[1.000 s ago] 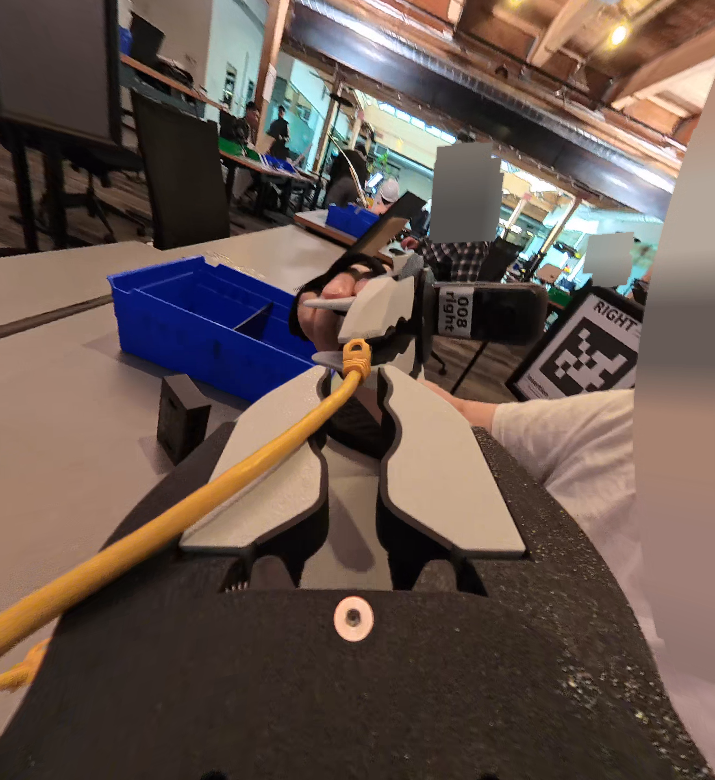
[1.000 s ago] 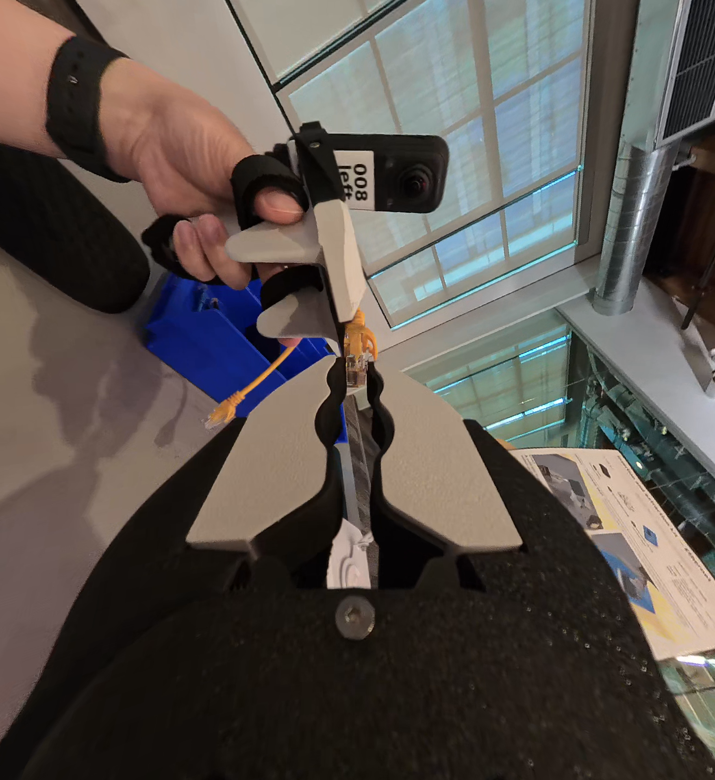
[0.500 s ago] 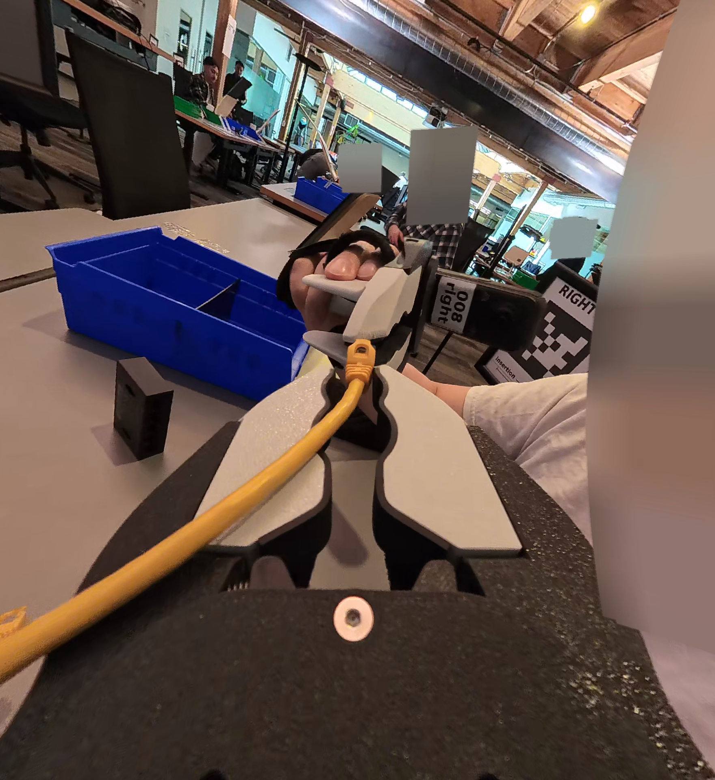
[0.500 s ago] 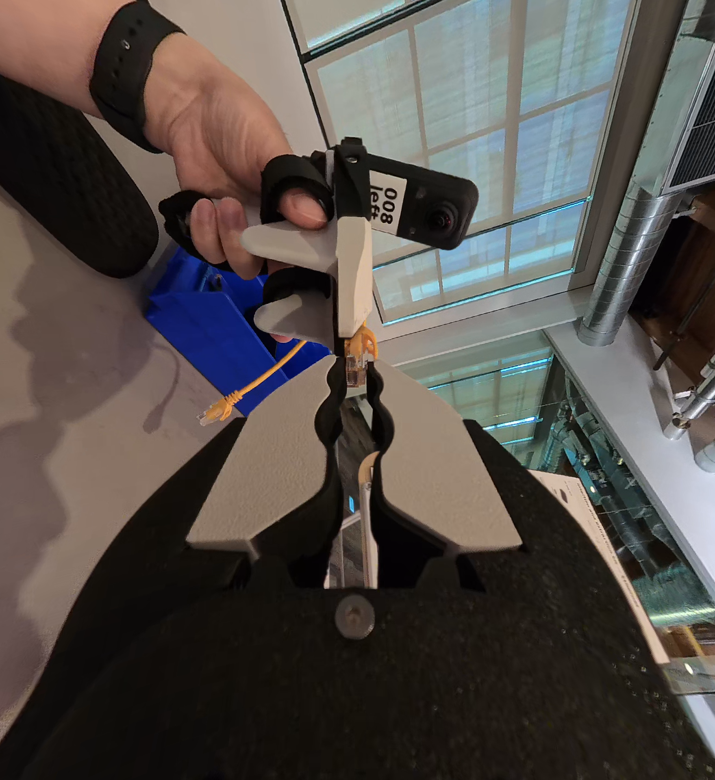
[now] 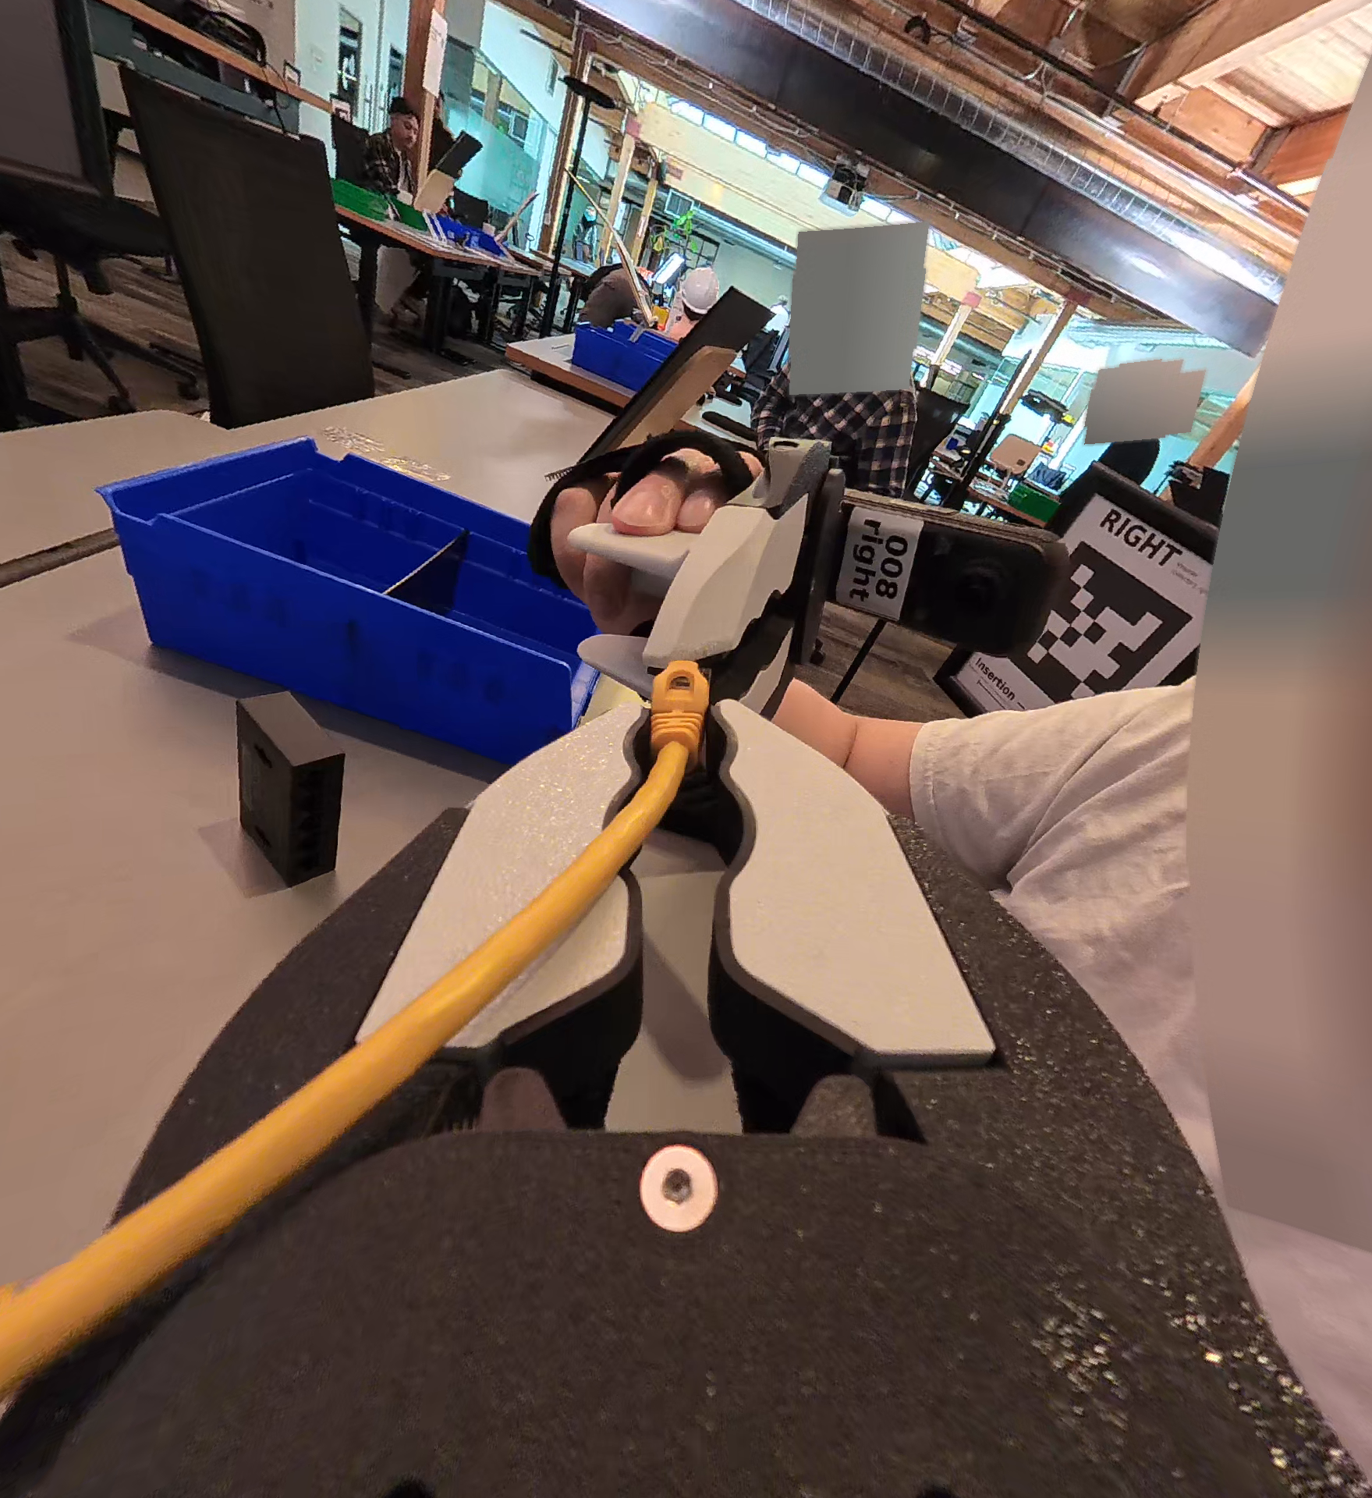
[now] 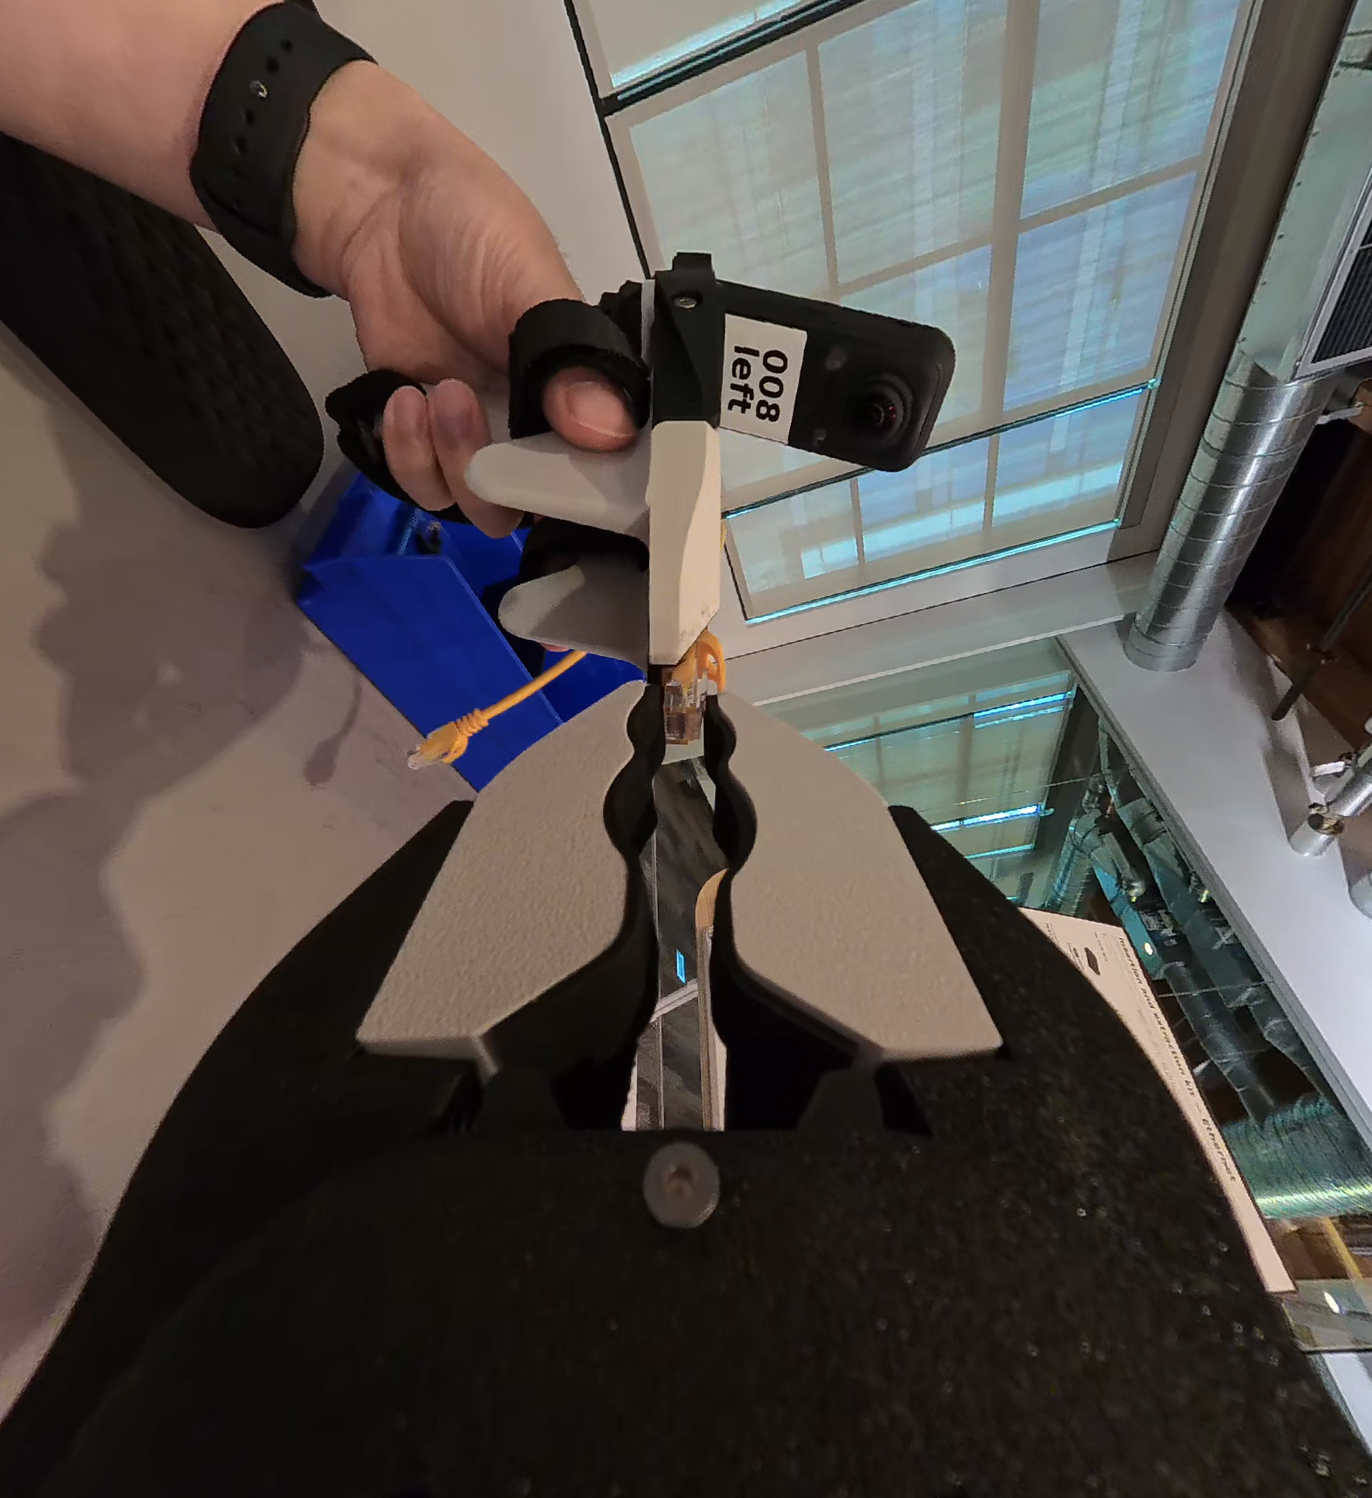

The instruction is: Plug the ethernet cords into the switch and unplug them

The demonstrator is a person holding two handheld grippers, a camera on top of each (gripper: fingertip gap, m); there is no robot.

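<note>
My left gripper (image 5: 676, 724) is shut on the boot of a yellow ethernet cord (image 5: 504, 940), which trails back over its left finger. My right gripper (image 6: 681, 717) faces it tip to tip and is shut on the same cord's clear plug (image 6: 682, 699). Both are held in the air above the grey table (image 5: 58, 932). The cord's other plug (image 6: 439, 744) hangs free near the blue bin. The small black switch (image 5: 289, 798) stands on the table to the left of the left gripper, apart from both.
A blue divided bin (image 5: 326, 584) sits on the table behind the switch and also shows in the right wrist view (image 6: 423, 632). A sign with a black-and-white marker (image 5: 1112, 616) stands at the right. A dark chair (image 5: 261, 267) and other desks with people lie beyond. Only a small space, under 4 cm, lies between the two pairs of fingers. From either gripper's tips it is about 25 centimetres to the small black switch (image 5: 289, 798).
Both grippers have stayed shut on the same cord end, tip to tip. The pair has turned and shifted slightly, so the switch and bin sit differently in the left wrist view.
</note>
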